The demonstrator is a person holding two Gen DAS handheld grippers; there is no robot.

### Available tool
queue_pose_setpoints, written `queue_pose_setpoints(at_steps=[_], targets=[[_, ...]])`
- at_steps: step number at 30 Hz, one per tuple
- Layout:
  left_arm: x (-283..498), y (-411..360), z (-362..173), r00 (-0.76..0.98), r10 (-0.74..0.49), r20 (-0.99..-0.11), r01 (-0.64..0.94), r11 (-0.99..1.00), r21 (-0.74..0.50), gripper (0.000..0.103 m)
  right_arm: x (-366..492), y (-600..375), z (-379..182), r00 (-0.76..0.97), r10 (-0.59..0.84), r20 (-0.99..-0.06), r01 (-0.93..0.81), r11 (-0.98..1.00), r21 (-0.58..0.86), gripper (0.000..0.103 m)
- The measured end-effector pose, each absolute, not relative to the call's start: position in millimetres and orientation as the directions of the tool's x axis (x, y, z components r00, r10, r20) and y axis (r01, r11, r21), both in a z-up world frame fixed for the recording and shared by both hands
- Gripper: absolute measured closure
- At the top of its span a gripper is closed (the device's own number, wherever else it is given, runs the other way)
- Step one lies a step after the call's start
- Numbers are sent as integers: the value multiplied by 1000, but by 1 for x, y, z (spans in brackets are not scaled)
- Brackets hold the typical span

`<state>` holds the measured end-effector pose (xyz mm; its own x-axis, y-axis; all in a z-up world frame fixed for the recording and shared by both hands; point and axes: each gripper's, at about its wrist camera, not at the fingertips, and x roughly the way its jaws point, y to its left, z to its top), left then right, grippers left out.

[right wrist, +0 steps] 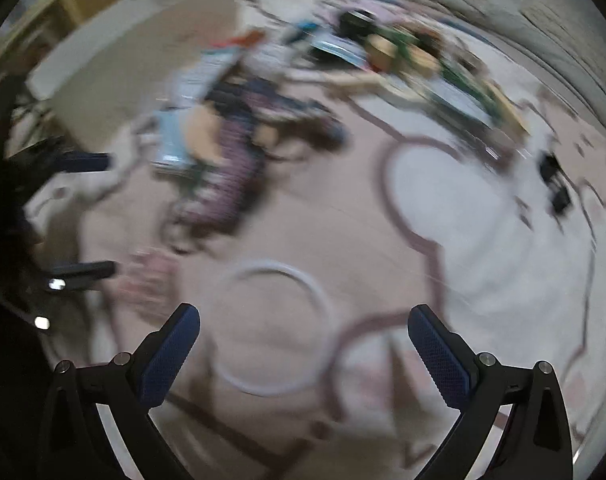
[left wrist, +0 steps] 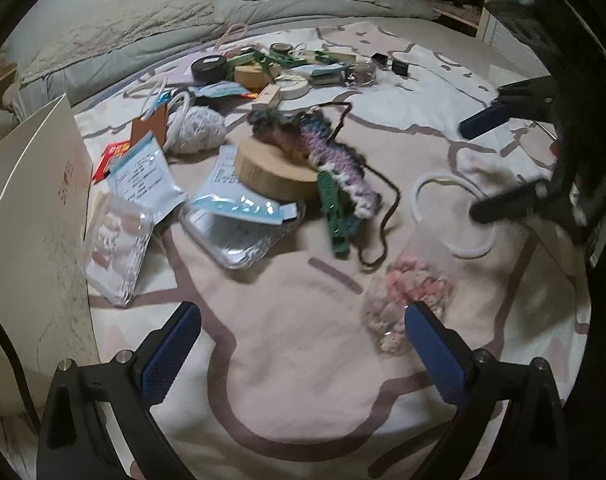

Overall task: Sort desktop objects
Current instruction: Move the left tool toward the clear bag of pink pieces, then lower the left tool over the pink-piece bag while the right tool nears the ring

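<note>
The left gripper hovers over a pink-and-cream blanket, its blue-padded fingers wide apart and holding nothing. Just beside the right-hand finger lies a clear bag of pink bits. Beyond it a white ring lies flat on the blanket. The right gripper reaches in from the right edge, its fingers also apart and empty, one tip just over the ring.

In the blurred right wrist view, the right gripper hangs above the ring, which lies between and just ahead of its spread fingers.

Farther out, in the middle, a round wooden box carries a knitted piece in purple, white and blue, with a green comb and a dark yarn strand beside it. Foil and paper packets lie under and left of the box, a white yarn ball behind them. A white board stands at the left. At the back is a heap of tape rolls and small boxes, near a grey quilt.
</note>
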<state>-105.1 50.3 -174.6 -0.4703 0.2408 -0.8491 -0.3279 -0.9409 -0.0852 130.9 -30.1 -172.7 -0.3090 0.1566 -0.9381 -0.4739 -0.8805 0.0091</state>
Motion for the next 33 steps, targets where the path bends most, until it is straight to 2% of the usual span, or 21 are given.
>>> queue_pose_setpoints(at_steps=[7, 15, 20, 25, 31, 33], targets=[[-112, 58, -188, -485, 152, -861, -348, -937, 30, 0, 105, -46, -192, -304, 111, -946, -357, -934, 5, 0], [-123, 38, -199, -477, 91, -874, -272, -961, 49, 1, 92, -28, -212, -258, 189, -947, -474, -879, -46, 0], [-118, 33, -192, -497, 135, -857, -250, -968, -8, 1, 90, -17, -216, -252, 202, -946, -505, -862, -49, 0], [-113, 46, -175, -531, 221, -818, -300, -952, -62, 1, 92, -16, -218, -243, 207, -948, -509, -859, -57, 0], [-118, 68, -192, -496, 141, -857, -346, -937, 46, 0, 94, -15, -221, -236, 205, -950, -514, -856, -57, 0], [-121, 63, -194, -492, 151, -857, -338, -941, 29, 0, 94, -15, -222, -229, 212, -950, -506, -860, -69, 0]])
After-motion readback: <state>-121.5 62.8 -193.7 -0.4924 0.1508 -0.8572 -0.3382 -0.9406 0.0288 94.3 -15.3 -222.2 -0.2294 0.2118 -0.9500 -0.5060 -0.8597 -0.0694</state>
